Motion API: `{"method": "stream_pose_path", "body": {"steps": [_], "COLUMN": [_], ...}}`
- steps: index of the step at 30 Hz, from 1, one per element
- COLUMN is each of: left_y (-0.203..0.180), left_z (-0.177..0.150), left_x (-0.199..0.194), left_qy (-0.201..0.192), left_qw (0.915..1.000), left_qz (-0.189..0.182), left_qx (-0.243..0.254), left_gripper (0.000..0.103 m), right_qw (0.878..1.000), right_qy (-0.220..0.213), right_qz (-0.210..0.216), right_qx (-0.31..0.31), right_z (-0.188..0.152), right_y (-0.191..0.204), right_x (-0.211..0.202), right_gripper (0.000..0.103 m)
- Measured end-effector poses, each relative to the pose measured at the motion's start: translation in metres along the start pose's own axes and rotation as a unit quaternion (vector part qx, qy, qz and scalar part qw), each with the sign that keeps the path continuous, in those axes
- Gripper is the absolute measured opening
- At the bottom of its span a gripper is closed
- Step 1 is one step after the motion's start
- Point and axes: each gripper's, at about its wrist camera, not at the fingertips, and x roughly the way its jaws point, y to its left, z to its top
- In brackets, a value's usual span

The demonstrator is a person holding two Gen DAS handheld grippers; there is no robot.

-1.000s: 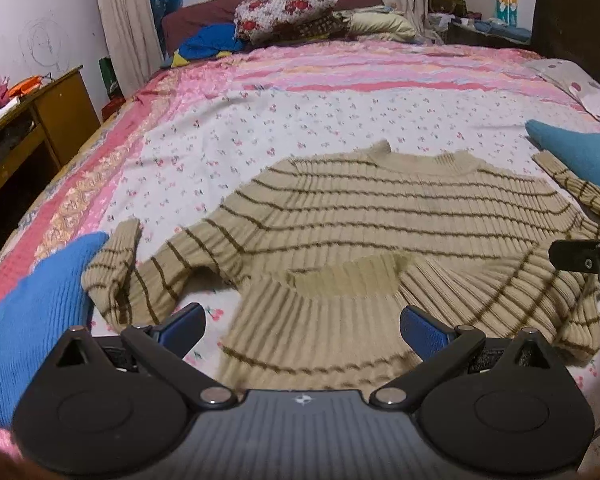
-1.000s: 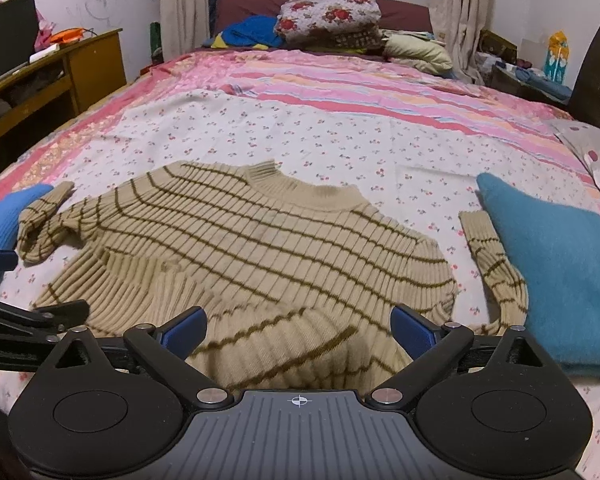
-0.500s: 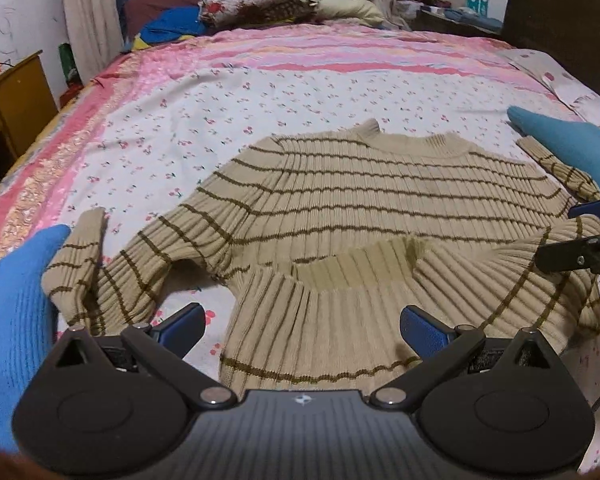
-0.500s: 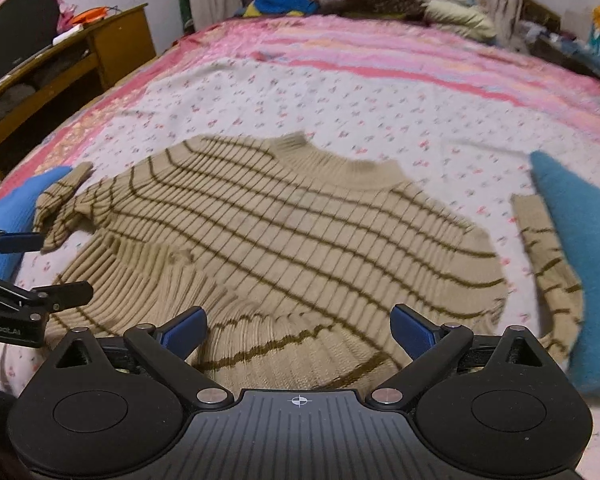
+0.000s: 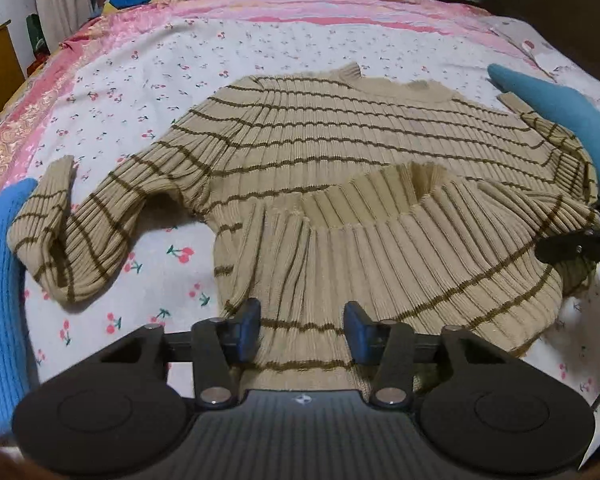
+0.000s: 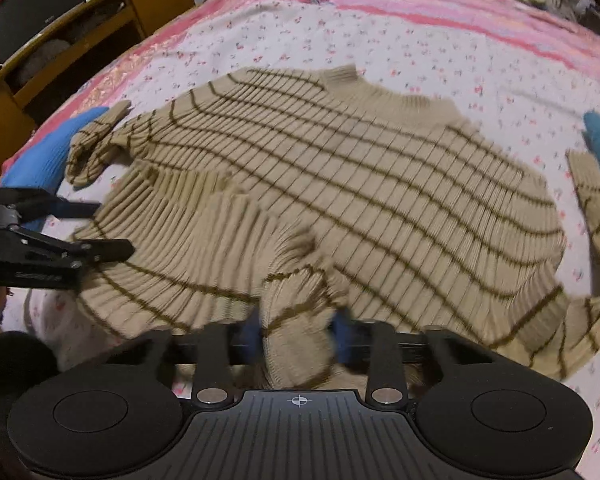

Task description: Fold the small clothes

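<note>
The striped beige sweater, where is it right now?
The striped beige knit sweater lies spread on the cherry-print bedsheet, its near hem between the fingers of both the left gripper and right gripper.

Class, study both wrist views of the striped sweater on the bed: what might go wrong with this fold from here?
1. The left gripper and right gripper each pinch only a small bunch of the sweater hem; the knit may slip free.
2. The far sleeve lies crumpled beside the blue garment; folding now could trap it unevenly.
</note>
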Motion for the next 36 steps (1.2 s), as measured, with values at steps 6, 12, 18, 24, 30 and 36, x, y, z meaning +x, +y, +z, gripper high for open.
{"method": "stream_pose_path", "body": {"steps": [6, 12, 18, 24, 30, 36], "left_y": [0.0, -0.003, 0.001, 0.015, 0.018, 0.014], "left_z": [-0.015, -0.032, -0.047, -0.051, -0.039, -0.015], "left_x": [-0.022, -0.042, -0.061, -0.072, -0.076, -0.051], "left_qy": [-0.009, -0.013, -0.018, -0.032, -0.056, -0.059], "left_qw": [0.9997, 0.9993, 0.9992, 0.9993, 0.9984, 0.9982], "left_qz": [-0.019, -0.03, -0.035, -0.018, -0.007, -0.002], "left_qx": [0.009, 0.017, 0.012, -0.009, -0.001, 0.013], "left_gripper": [0.031, 0.026, 0.026, 0.026, 0.04, 0.05], "right_qw": [0.999, 0.996, 0.99, 0.981, 0.975, 0.967], "right_qy": [-0.016, -0.025, -0.005, 0.038, 0.056, 0.06], "right_qz": [0.016, 0.041, 0.068, 0.062, 0.041, 0.029], "right_qx": [-0.04, -0.072, -0.126, -0.182, -0.212, -0.246], "right_z": [-0.026, -0.048, -0.077, -0.108, -0.119, -0.123], "right_y": [0.017, 0.034, 0.059, 0.083, 0.083, 0.084], "right_x": [-0.031, -0.055, -0.067, -0.058, -0.062, -0.074], "right_gripper": [0.018, 0.015, 0.009, 0.012, 0.017, 0.029]}}
